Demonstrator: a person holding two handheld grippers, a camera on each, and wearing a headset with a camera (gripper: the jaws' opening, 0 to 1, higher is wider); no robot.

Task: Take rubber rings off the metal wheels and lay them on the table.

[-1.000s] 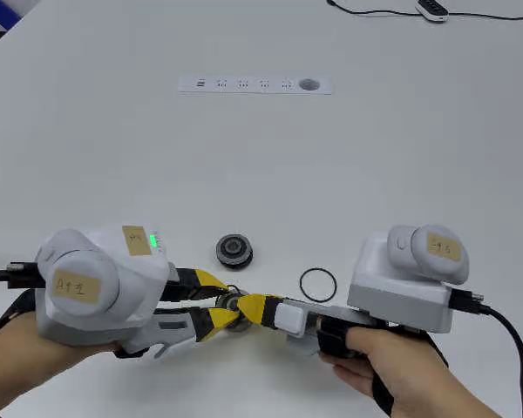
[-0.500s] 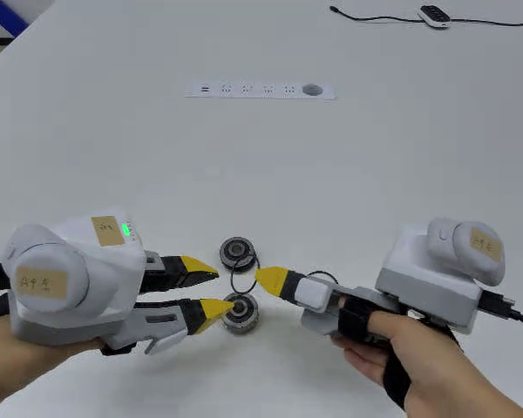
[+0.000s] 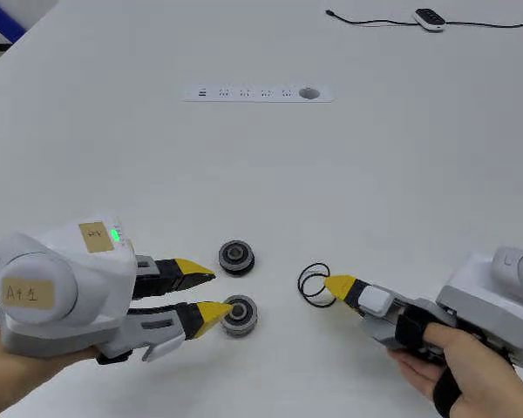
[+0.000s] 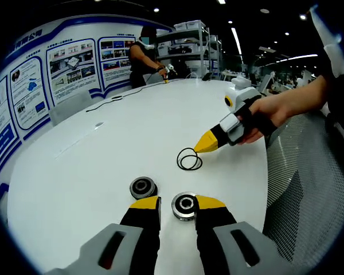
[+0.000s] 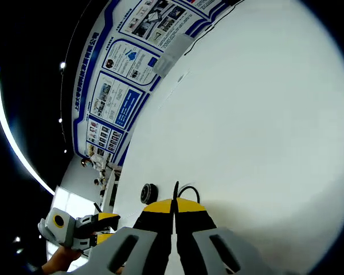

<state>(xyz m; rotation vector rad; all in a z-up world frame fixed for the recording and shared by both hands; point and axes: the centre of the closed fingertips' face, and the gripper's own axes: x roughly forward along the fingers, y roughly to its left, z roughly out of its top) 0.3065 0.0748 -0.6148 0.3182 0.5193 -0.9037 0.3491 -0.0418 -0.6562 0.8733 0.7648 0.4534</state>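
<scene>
A: Head view?
B: Shows left gripper (image 3: 205,292) gaping wide, lower tip against near wheel (image 3: 240,314); far wheel (image 3: 236,257) just beyond on the table (image 3: 375,174). Catches right gripper (image 3: 336,285) pinched tight on rubber ring (image 3: 311,283), off to the right of both wheels.
A: Left gripper view?
B: Puts near wheel (image 4: 184,206) between the spread tips, rubber ring (image 4: 189,159) low on the table at the other tool's nose.
A: Right gripper view?
B: Gives right gripper (image 5: 175,203) clamped, black rubber ring (image 5: 176,188) poking up between the tips, left gripper (image 5: 106,224) off to one side
</scene>
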